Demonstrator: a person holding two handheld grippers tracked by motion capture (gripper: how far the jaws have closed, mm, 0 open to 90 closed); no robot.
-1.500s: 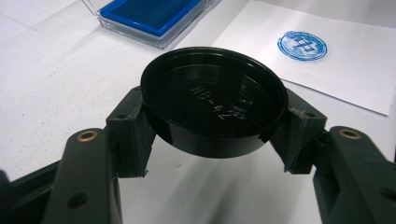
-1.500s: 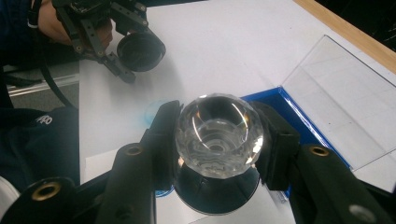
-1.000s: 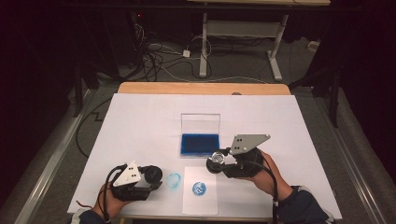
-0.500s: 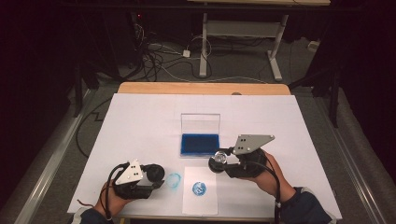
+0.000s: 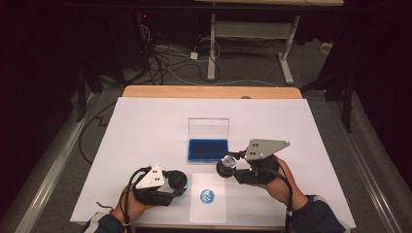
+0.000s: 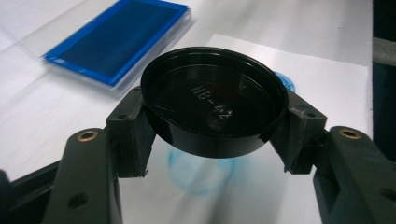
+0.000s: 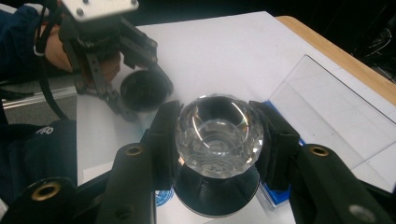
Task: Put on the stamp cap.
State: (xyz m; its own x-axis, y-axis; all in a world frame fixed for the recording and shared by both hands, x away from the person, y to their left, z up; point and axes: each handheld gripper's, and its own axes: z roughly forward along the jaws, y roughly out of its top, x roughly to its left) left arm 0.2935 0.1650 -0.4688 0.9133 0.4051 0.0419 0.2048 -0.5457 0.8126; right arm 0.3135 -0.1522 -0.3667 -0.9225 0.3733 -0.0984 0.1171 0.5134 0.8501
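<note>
Nearest the person, the left tool (image 5: 180,183) hovers low over the white surface (image 5: 145,126), its jaws pressed in on the rim of a black round lid (image 6: 214,100), which it holds nearly level with the hollow side up. Just to its right lies a paper sheet (image 5: 209,213) with a blue round mark (image 5: 207,195). Beyond that sheet, up and to the right, the right tool (image 5: 224,166) pinches a faceted clear jar (image 7: 218,135) on a dark base, held upright above the surface. So the jar lies to the right of the lid and a little farther away, with the blue mark between them. Farthest off, just beside the jar, sits the blue tray (image 5: 208,150) with its clear cover (image 5: 209,128) standing up.
</note>
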